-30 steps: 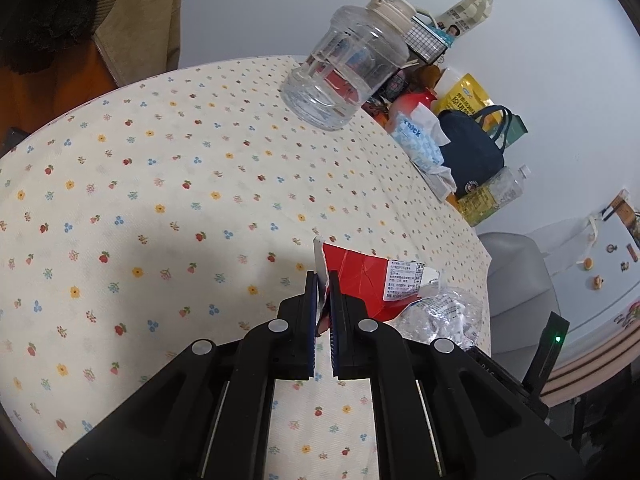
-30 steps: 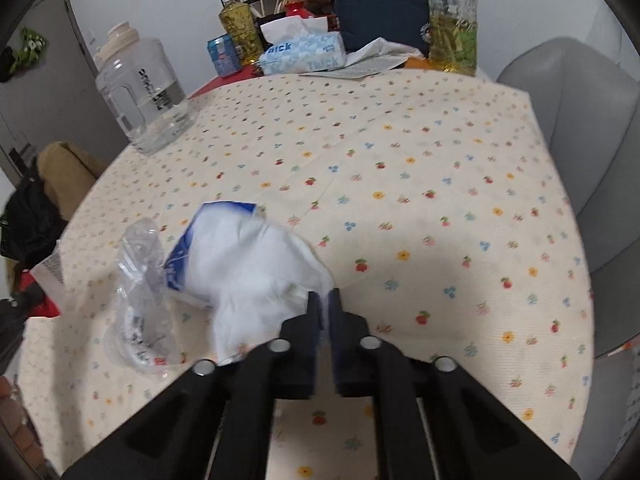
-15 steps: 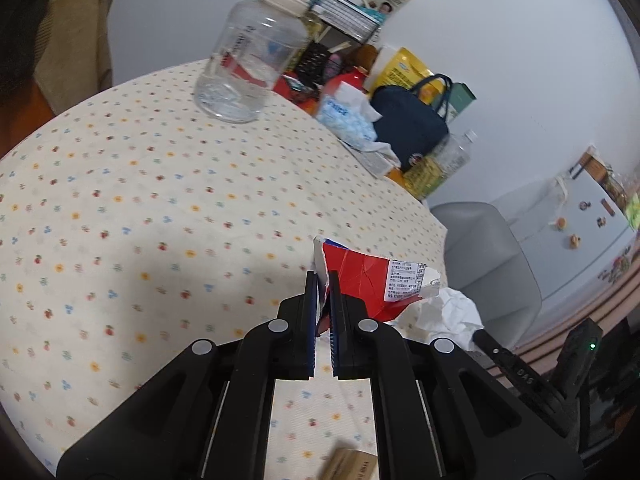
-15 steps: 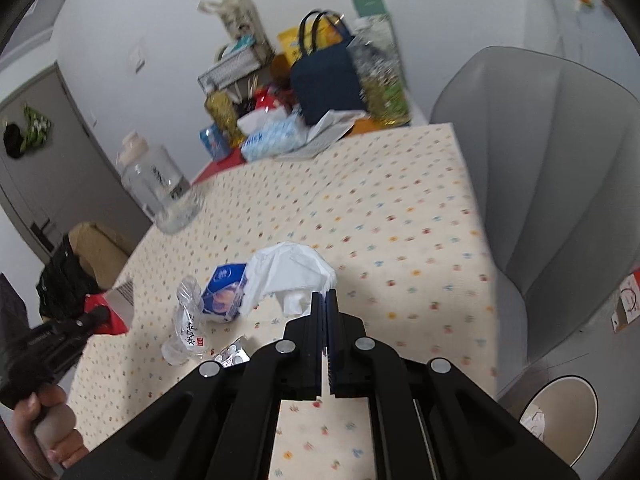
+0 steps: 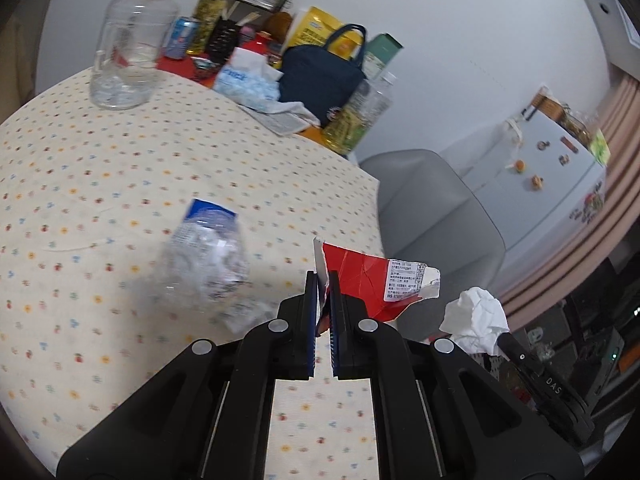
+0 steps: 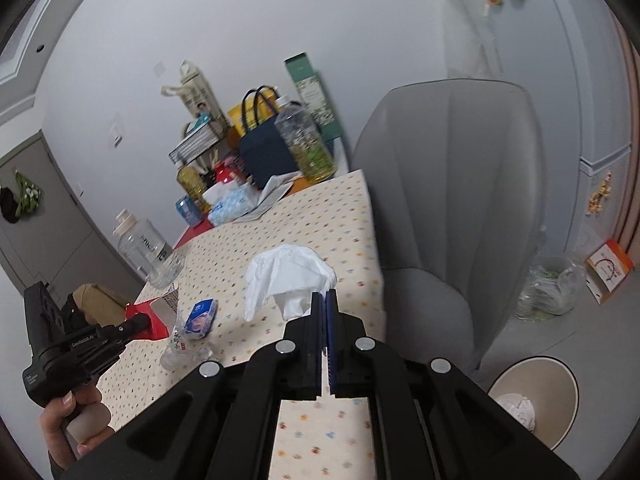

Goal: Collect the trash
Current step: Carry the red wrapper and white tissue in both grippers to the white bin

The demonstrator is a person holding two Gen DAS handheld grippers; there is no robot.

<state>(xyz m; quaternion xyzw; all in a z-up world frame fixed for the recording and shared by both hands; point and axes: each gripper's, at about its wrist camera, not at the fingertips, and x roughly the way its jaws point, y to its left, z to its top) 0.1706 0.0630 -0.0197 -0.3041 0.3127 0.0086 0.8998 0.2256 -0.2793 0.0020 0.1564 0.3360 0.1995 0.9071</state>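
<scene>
My left gripper [image 5: 323, 286] is shut on a torn red wrapper [image 5: 374, 280] with a white label, held above the table's right edge; it also shows in the right wrist view [image 6: 146, 318]. My right gripper [image 6: 324, 300] is shut on a crumpled white tissue [image 6: 286, 280], lifted above the table; the tissue also shows in the left wrist view [image 5: 476, 316]. A crushed clear plastic bottle [image 5: 206, 256] with a blue label lies on the flowered tablecloth [image 5: 100, 184]; it also shows in the right wrist view [image 6: 192, 328]. A beige trash bin [image 6: 536, 400] with white paper inside stands on the floor at lower right.
A grey chair [image 6: 448, 200] stands beside the table. At the table's back are a clear water jug [image 5: 128, 40], a tissue pack [image 5: 248, 80], a navy bag [image 5: 320, 72] and bottles. A clear bag [image 6: 548, 288] and a box lie on the floor.
Both grippers have lifted and swung right toward the table's edge with their trash. The tissue came off the crushed bottle, which stays on the table. The bin has come further into view.
</scene>
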